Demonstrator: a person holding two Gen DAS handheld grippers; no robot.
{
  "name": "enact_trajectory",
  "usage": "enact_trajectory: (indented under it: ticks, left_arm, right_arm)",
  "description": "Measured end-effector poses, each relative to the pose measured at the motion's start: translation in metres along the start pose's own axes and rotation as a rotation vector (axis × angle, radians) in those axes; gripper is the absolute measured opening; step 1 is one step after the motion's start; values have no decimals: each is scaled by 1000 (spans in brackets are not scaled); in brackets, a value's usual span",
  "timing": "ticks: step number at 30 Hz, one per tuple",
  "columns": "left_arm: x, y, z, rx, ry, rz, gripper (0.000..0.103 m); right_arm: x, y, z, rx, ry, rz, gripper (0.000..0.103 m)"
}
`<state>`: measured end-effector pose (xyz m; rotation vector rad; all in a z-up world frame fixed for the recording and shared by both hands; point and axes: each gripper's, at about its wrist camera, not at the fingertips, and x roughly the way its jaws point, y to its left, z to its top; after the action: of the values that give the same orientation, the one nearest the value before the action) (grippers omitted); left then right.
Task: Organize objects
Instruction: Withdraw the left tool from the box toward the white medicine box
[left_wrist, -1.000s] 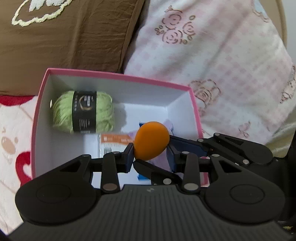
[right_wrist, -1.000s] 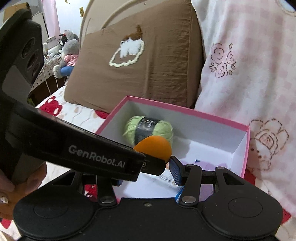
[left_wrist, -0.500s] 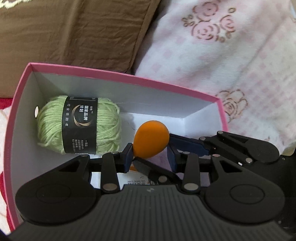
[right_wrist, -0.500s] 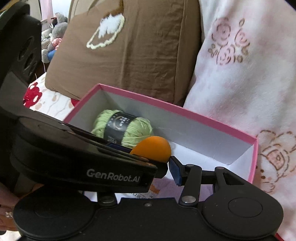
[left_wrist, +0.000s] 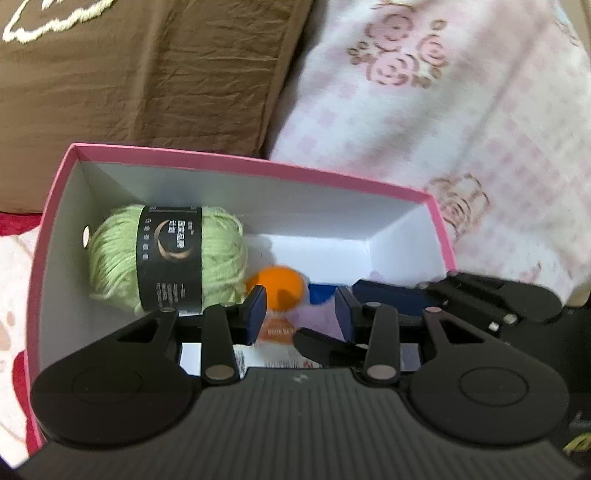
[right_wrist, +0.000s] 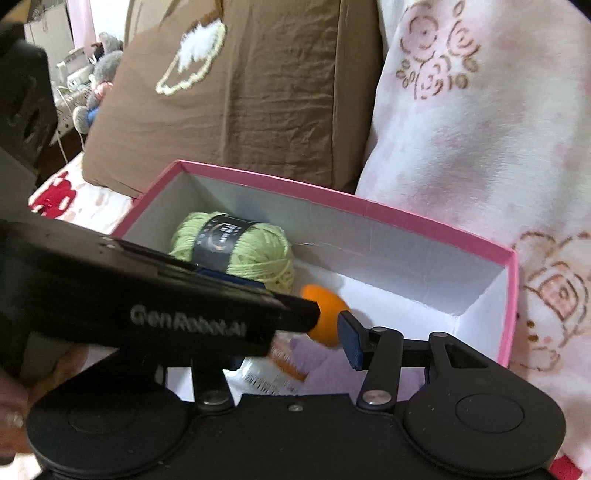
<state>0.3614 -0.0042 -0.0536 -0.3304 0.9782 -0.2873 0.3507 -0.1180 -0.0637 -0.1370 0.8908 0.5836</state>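
My left tongs (left_wrist: 301, 314) stand open. The orange ball (left_wrist: 277, 288) lies loose in the pink box (left_wrist: 258, 166), just past their left pad, beside the green yarn (left_wrist: 166, 258). My right tongs (right_wrist: 291, 343) are opening and grip nothing.

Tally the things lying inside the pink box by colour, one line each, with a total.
Green yarn skein: 1
Orange egg-shaped object: 1
White-and-orange printed packet: 1
Purple item, partly hidden: 1
Blue item, mostly hidden: 1
Total: 5
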Motion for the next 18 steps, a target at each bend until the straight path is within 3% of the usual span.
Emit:
enact_trajectory:
  ticks: [4, 11, 18]
  left_arm:
    - [-19, -9, -8, 24, 10, -6, 40]
    - [-54, -32, -17, 101, 34, 8, 42]
    - [-95, -42, -34, 140, 63, -6, 42]
  right_arm:
    - [-23, 2, -6, -24, -16, 5, 64]
    - [-65, 10, -17, -81, -16, -41, 68]
    - [-104, 10, -28, -60, -19, -73, 70]
